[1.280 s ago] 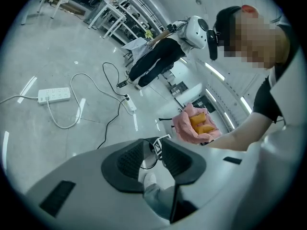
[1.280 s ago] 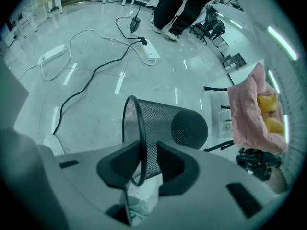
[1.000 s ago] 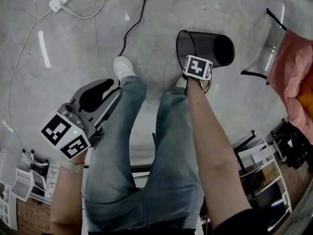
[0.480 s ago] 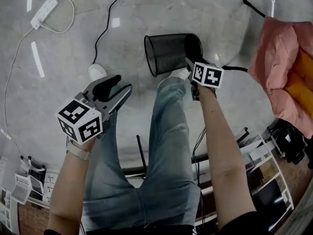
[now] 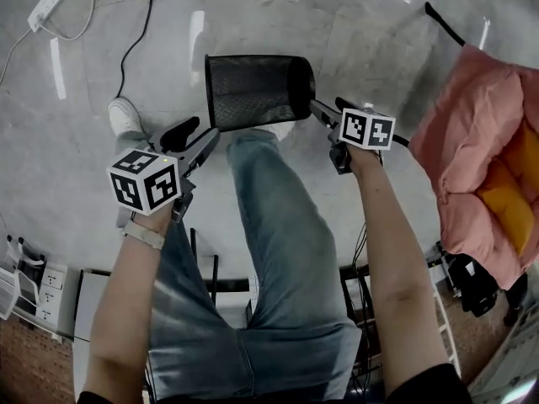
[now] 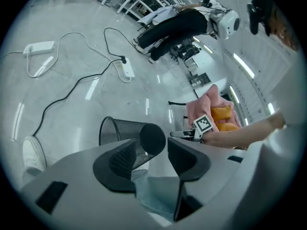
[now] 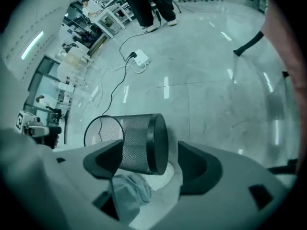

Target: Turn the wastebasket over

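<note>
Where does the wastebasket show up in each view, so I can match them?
Head view: wastebasket upper centre, on its side, mouth leftward.
Left gripper view: lower centre-left, base nearest the camera.
Right gripper view: lower centre-left.
Shared landmark: the jeans leg just below it in every view.

left gripper (image 5: 202, 133) moved beside wastebasket (image 5: 253, 91), jaws opened, right gripper (image 5: 328, 106) jaws opened

Head view steeply down; gripper views low, close, flanking wastebasket (image 5: 253, 91) — seemingly shared by all.
</note>
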`<state>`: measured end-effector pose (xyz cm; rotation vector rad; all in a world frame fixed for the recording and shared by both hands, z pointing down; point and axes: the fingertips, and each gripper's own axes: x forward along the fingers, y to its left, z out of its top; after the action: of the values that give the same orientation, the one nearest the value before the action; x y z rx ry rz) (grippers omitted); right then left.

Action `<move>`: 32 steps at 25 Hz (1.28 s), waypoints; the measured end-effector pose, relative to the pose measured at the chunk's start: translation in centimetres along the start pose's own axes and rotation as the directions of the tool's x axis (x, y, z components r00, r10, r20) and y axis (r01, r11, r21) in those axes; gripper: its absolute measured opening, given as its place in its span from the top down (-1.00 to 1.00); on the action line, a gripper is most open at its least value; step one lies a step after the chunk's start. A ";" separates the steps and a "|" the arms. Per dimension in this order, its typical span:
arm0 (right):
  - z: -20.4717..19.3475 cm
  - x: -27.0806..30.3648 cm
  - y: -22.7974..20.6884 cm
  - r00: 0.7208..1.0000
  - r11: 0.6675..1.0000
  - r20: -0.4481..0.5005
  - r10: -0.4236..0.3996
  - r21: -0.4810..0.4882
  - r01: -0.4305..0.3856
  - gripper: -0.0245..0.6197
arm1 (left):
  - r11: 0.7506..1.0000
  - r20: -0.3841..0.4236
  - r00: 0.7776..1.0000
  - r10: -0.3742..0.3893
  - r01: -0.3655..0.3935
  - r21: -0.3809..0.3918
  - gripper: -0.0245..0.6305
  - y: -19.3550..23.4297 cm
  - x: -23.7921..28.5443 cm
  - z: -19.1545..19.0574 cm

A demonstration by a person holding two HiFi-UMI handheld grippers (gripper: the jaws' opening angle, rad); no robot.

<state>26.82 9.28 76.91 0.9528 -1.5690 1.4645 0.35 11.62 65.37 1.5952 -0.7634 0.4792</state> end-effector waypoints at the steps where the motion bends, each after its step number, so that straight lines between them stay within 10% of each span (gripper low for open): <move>1: 0.3 0.4 -0.2 0.999 0.999 -0.017 0.041 -0.018 -0.041 -0.15 | 0.999 0.004 0.999 0.035 -0.035 -0.007 0.30 0.5 1.0 -0.4; 10: 1.7 5.2 -0.1 0.956 0.966 -0.161 0.247 -0.040 -0.256 -0.15 | 0.971 -0.030 0.974 0.225 -0.227 -0.070 0.27 6.6 7.3 -3.2; 18: 1.3 6.2 0.9 0.910 0.923 -0.161 0.382 0.119 -0.366 -0.05 | 0.969 0.002 0.969 0.246 -0.246 -0.008 0.70 7.3 8.0 -3.0; 32: 0.9 2.1 7.4 0.932 0.930 -0.043 0.360 0.095 -0.355 0.26 | 0.979 -0.013 0.979 0.202 -0.202 -0.014 0.70 11.0 4.0 -4.4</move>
<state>19.24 8.77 75.68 0.6839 -1.7114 1.8063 -4.19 14.65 76.63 1.5061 -0.9238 0.6272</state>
